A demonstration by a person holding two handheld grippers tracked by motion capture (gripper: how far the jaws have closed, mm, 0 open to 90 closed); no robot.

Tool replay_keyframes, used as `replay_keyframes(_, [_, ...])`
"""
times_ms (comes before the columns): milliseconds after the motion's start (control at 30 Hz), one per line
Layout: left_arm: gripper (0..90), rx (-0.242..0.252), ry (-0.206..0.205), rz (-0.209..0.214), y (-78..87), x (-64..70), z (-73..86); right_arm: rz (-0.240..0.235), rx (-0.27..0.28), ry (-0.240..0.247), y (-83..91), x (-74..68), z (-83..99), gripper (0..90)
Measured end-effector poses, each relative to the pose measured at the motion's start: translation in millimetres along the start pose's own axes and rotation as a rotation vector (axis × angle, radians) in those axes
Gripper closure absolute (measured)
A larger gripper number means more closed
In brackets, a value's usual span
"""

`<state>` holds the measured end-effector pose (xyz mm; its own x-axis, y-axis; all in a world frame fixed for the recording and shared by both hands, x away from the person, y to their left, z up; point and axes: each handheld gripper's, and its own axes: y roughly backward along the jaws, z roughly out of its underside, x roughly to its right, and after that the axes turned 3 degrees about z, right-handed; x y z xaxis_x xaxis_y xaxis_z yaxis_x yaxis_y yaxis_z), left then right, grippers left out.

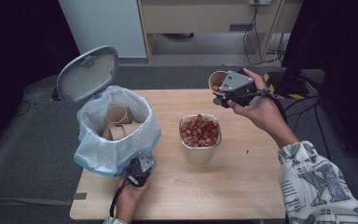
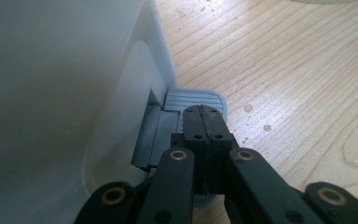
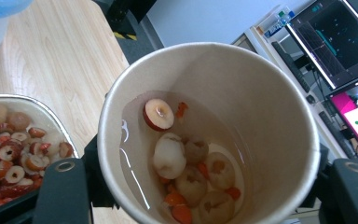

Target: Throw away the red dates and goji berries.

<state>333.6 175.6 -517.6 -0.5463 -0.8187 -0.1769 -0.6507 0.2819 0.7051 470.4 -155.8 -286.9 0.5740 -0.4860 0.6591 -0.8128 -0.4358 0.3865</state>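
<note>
right claw (image 1: 223, 95) grips the paper cup (image 3: 205, 135); left claw (image 2: 204, 122), jaws together, seemingly presses the bin pedal (image 2: 193, 100).

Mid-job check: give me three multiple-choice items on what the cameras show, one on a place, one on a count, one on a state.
1. Where are the left tongs?
A. On the bin's grey pedal
B. Inside the metal container
C. On the bin lid

2. How many paper cups lie in the bin bag?
A. None
B. Two
C. Five

3. What is the state of the cup in the right tongs?
A. Empty and dry
B. Holding liquid and fruit pieces
C. Crushed flat

Answers:
1 A, the shut jaws rest on the pedal at the bin's foot.
2 B, two cups show in the high view.
3 B, the right gripper view shows liquid with fruit.
</note>
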Motion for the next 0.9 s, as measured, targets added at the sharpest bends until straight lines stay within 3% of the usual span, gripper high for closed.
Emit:
replay_keyframes(333, [89.3,-0.002,-0.001,0.000,0.1,0.0,-0.1,0.024,-0.018,0.108,1.6,-6.1,-7.1,30.9])
replay_keyframes(633, [89.3,-0.003,-0.001,0.001,0.2,-0.2,-0.1,0.016,-0.023,0.120,2.8,-6.4,-8.0,30.8])
replay_keyframes(900, [89.4,-0.003,-0.005,-0.005,0.0,1.3,-0.5,0.019,-0.050,0.168,0.3,-12.6,-2.7,30.7])
